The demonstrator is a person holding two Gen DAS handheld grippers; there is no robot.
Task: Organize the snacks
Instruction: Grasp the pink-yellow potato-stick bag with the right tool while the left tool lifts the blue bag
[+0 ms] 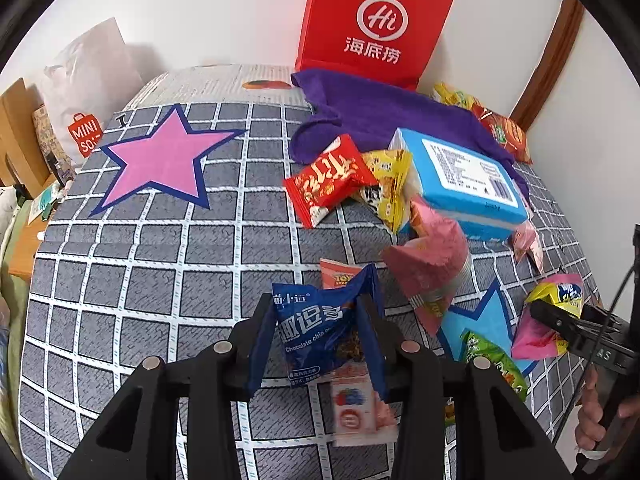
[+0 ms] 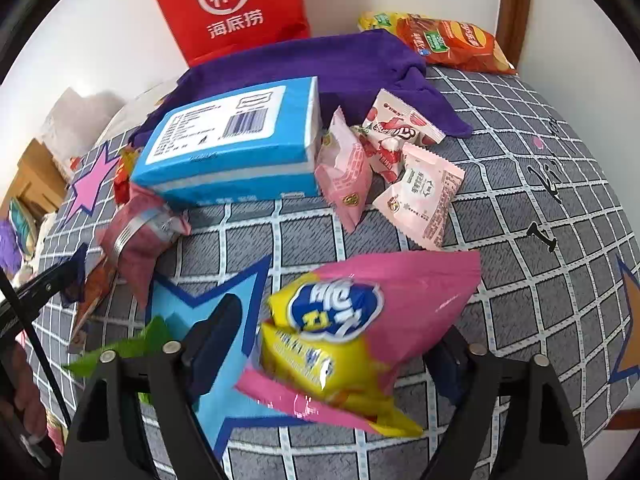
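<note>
Mid-sort: left claw (image 1: 318,334) clamped the dark blue foil cookie packet (image 1: 316,332); right claw (image 2: 336,354), jaws apart around the pink-and-yellow crinkly snack bag (image 2: 352,332) at lower centre, probably next needed to withdraw clear of it.

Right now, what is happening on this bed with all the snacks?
A person holds a gripper in each hand and sorts snack packets scattered on a grey checked bedcover. The left gripper is shut on a blue chocolate chip cookie packet, lifted above the cover. The right gripper stands open around a pink and yellow packet. More packets lie loose around a blue tissue pack and a purple cloth.
</note>
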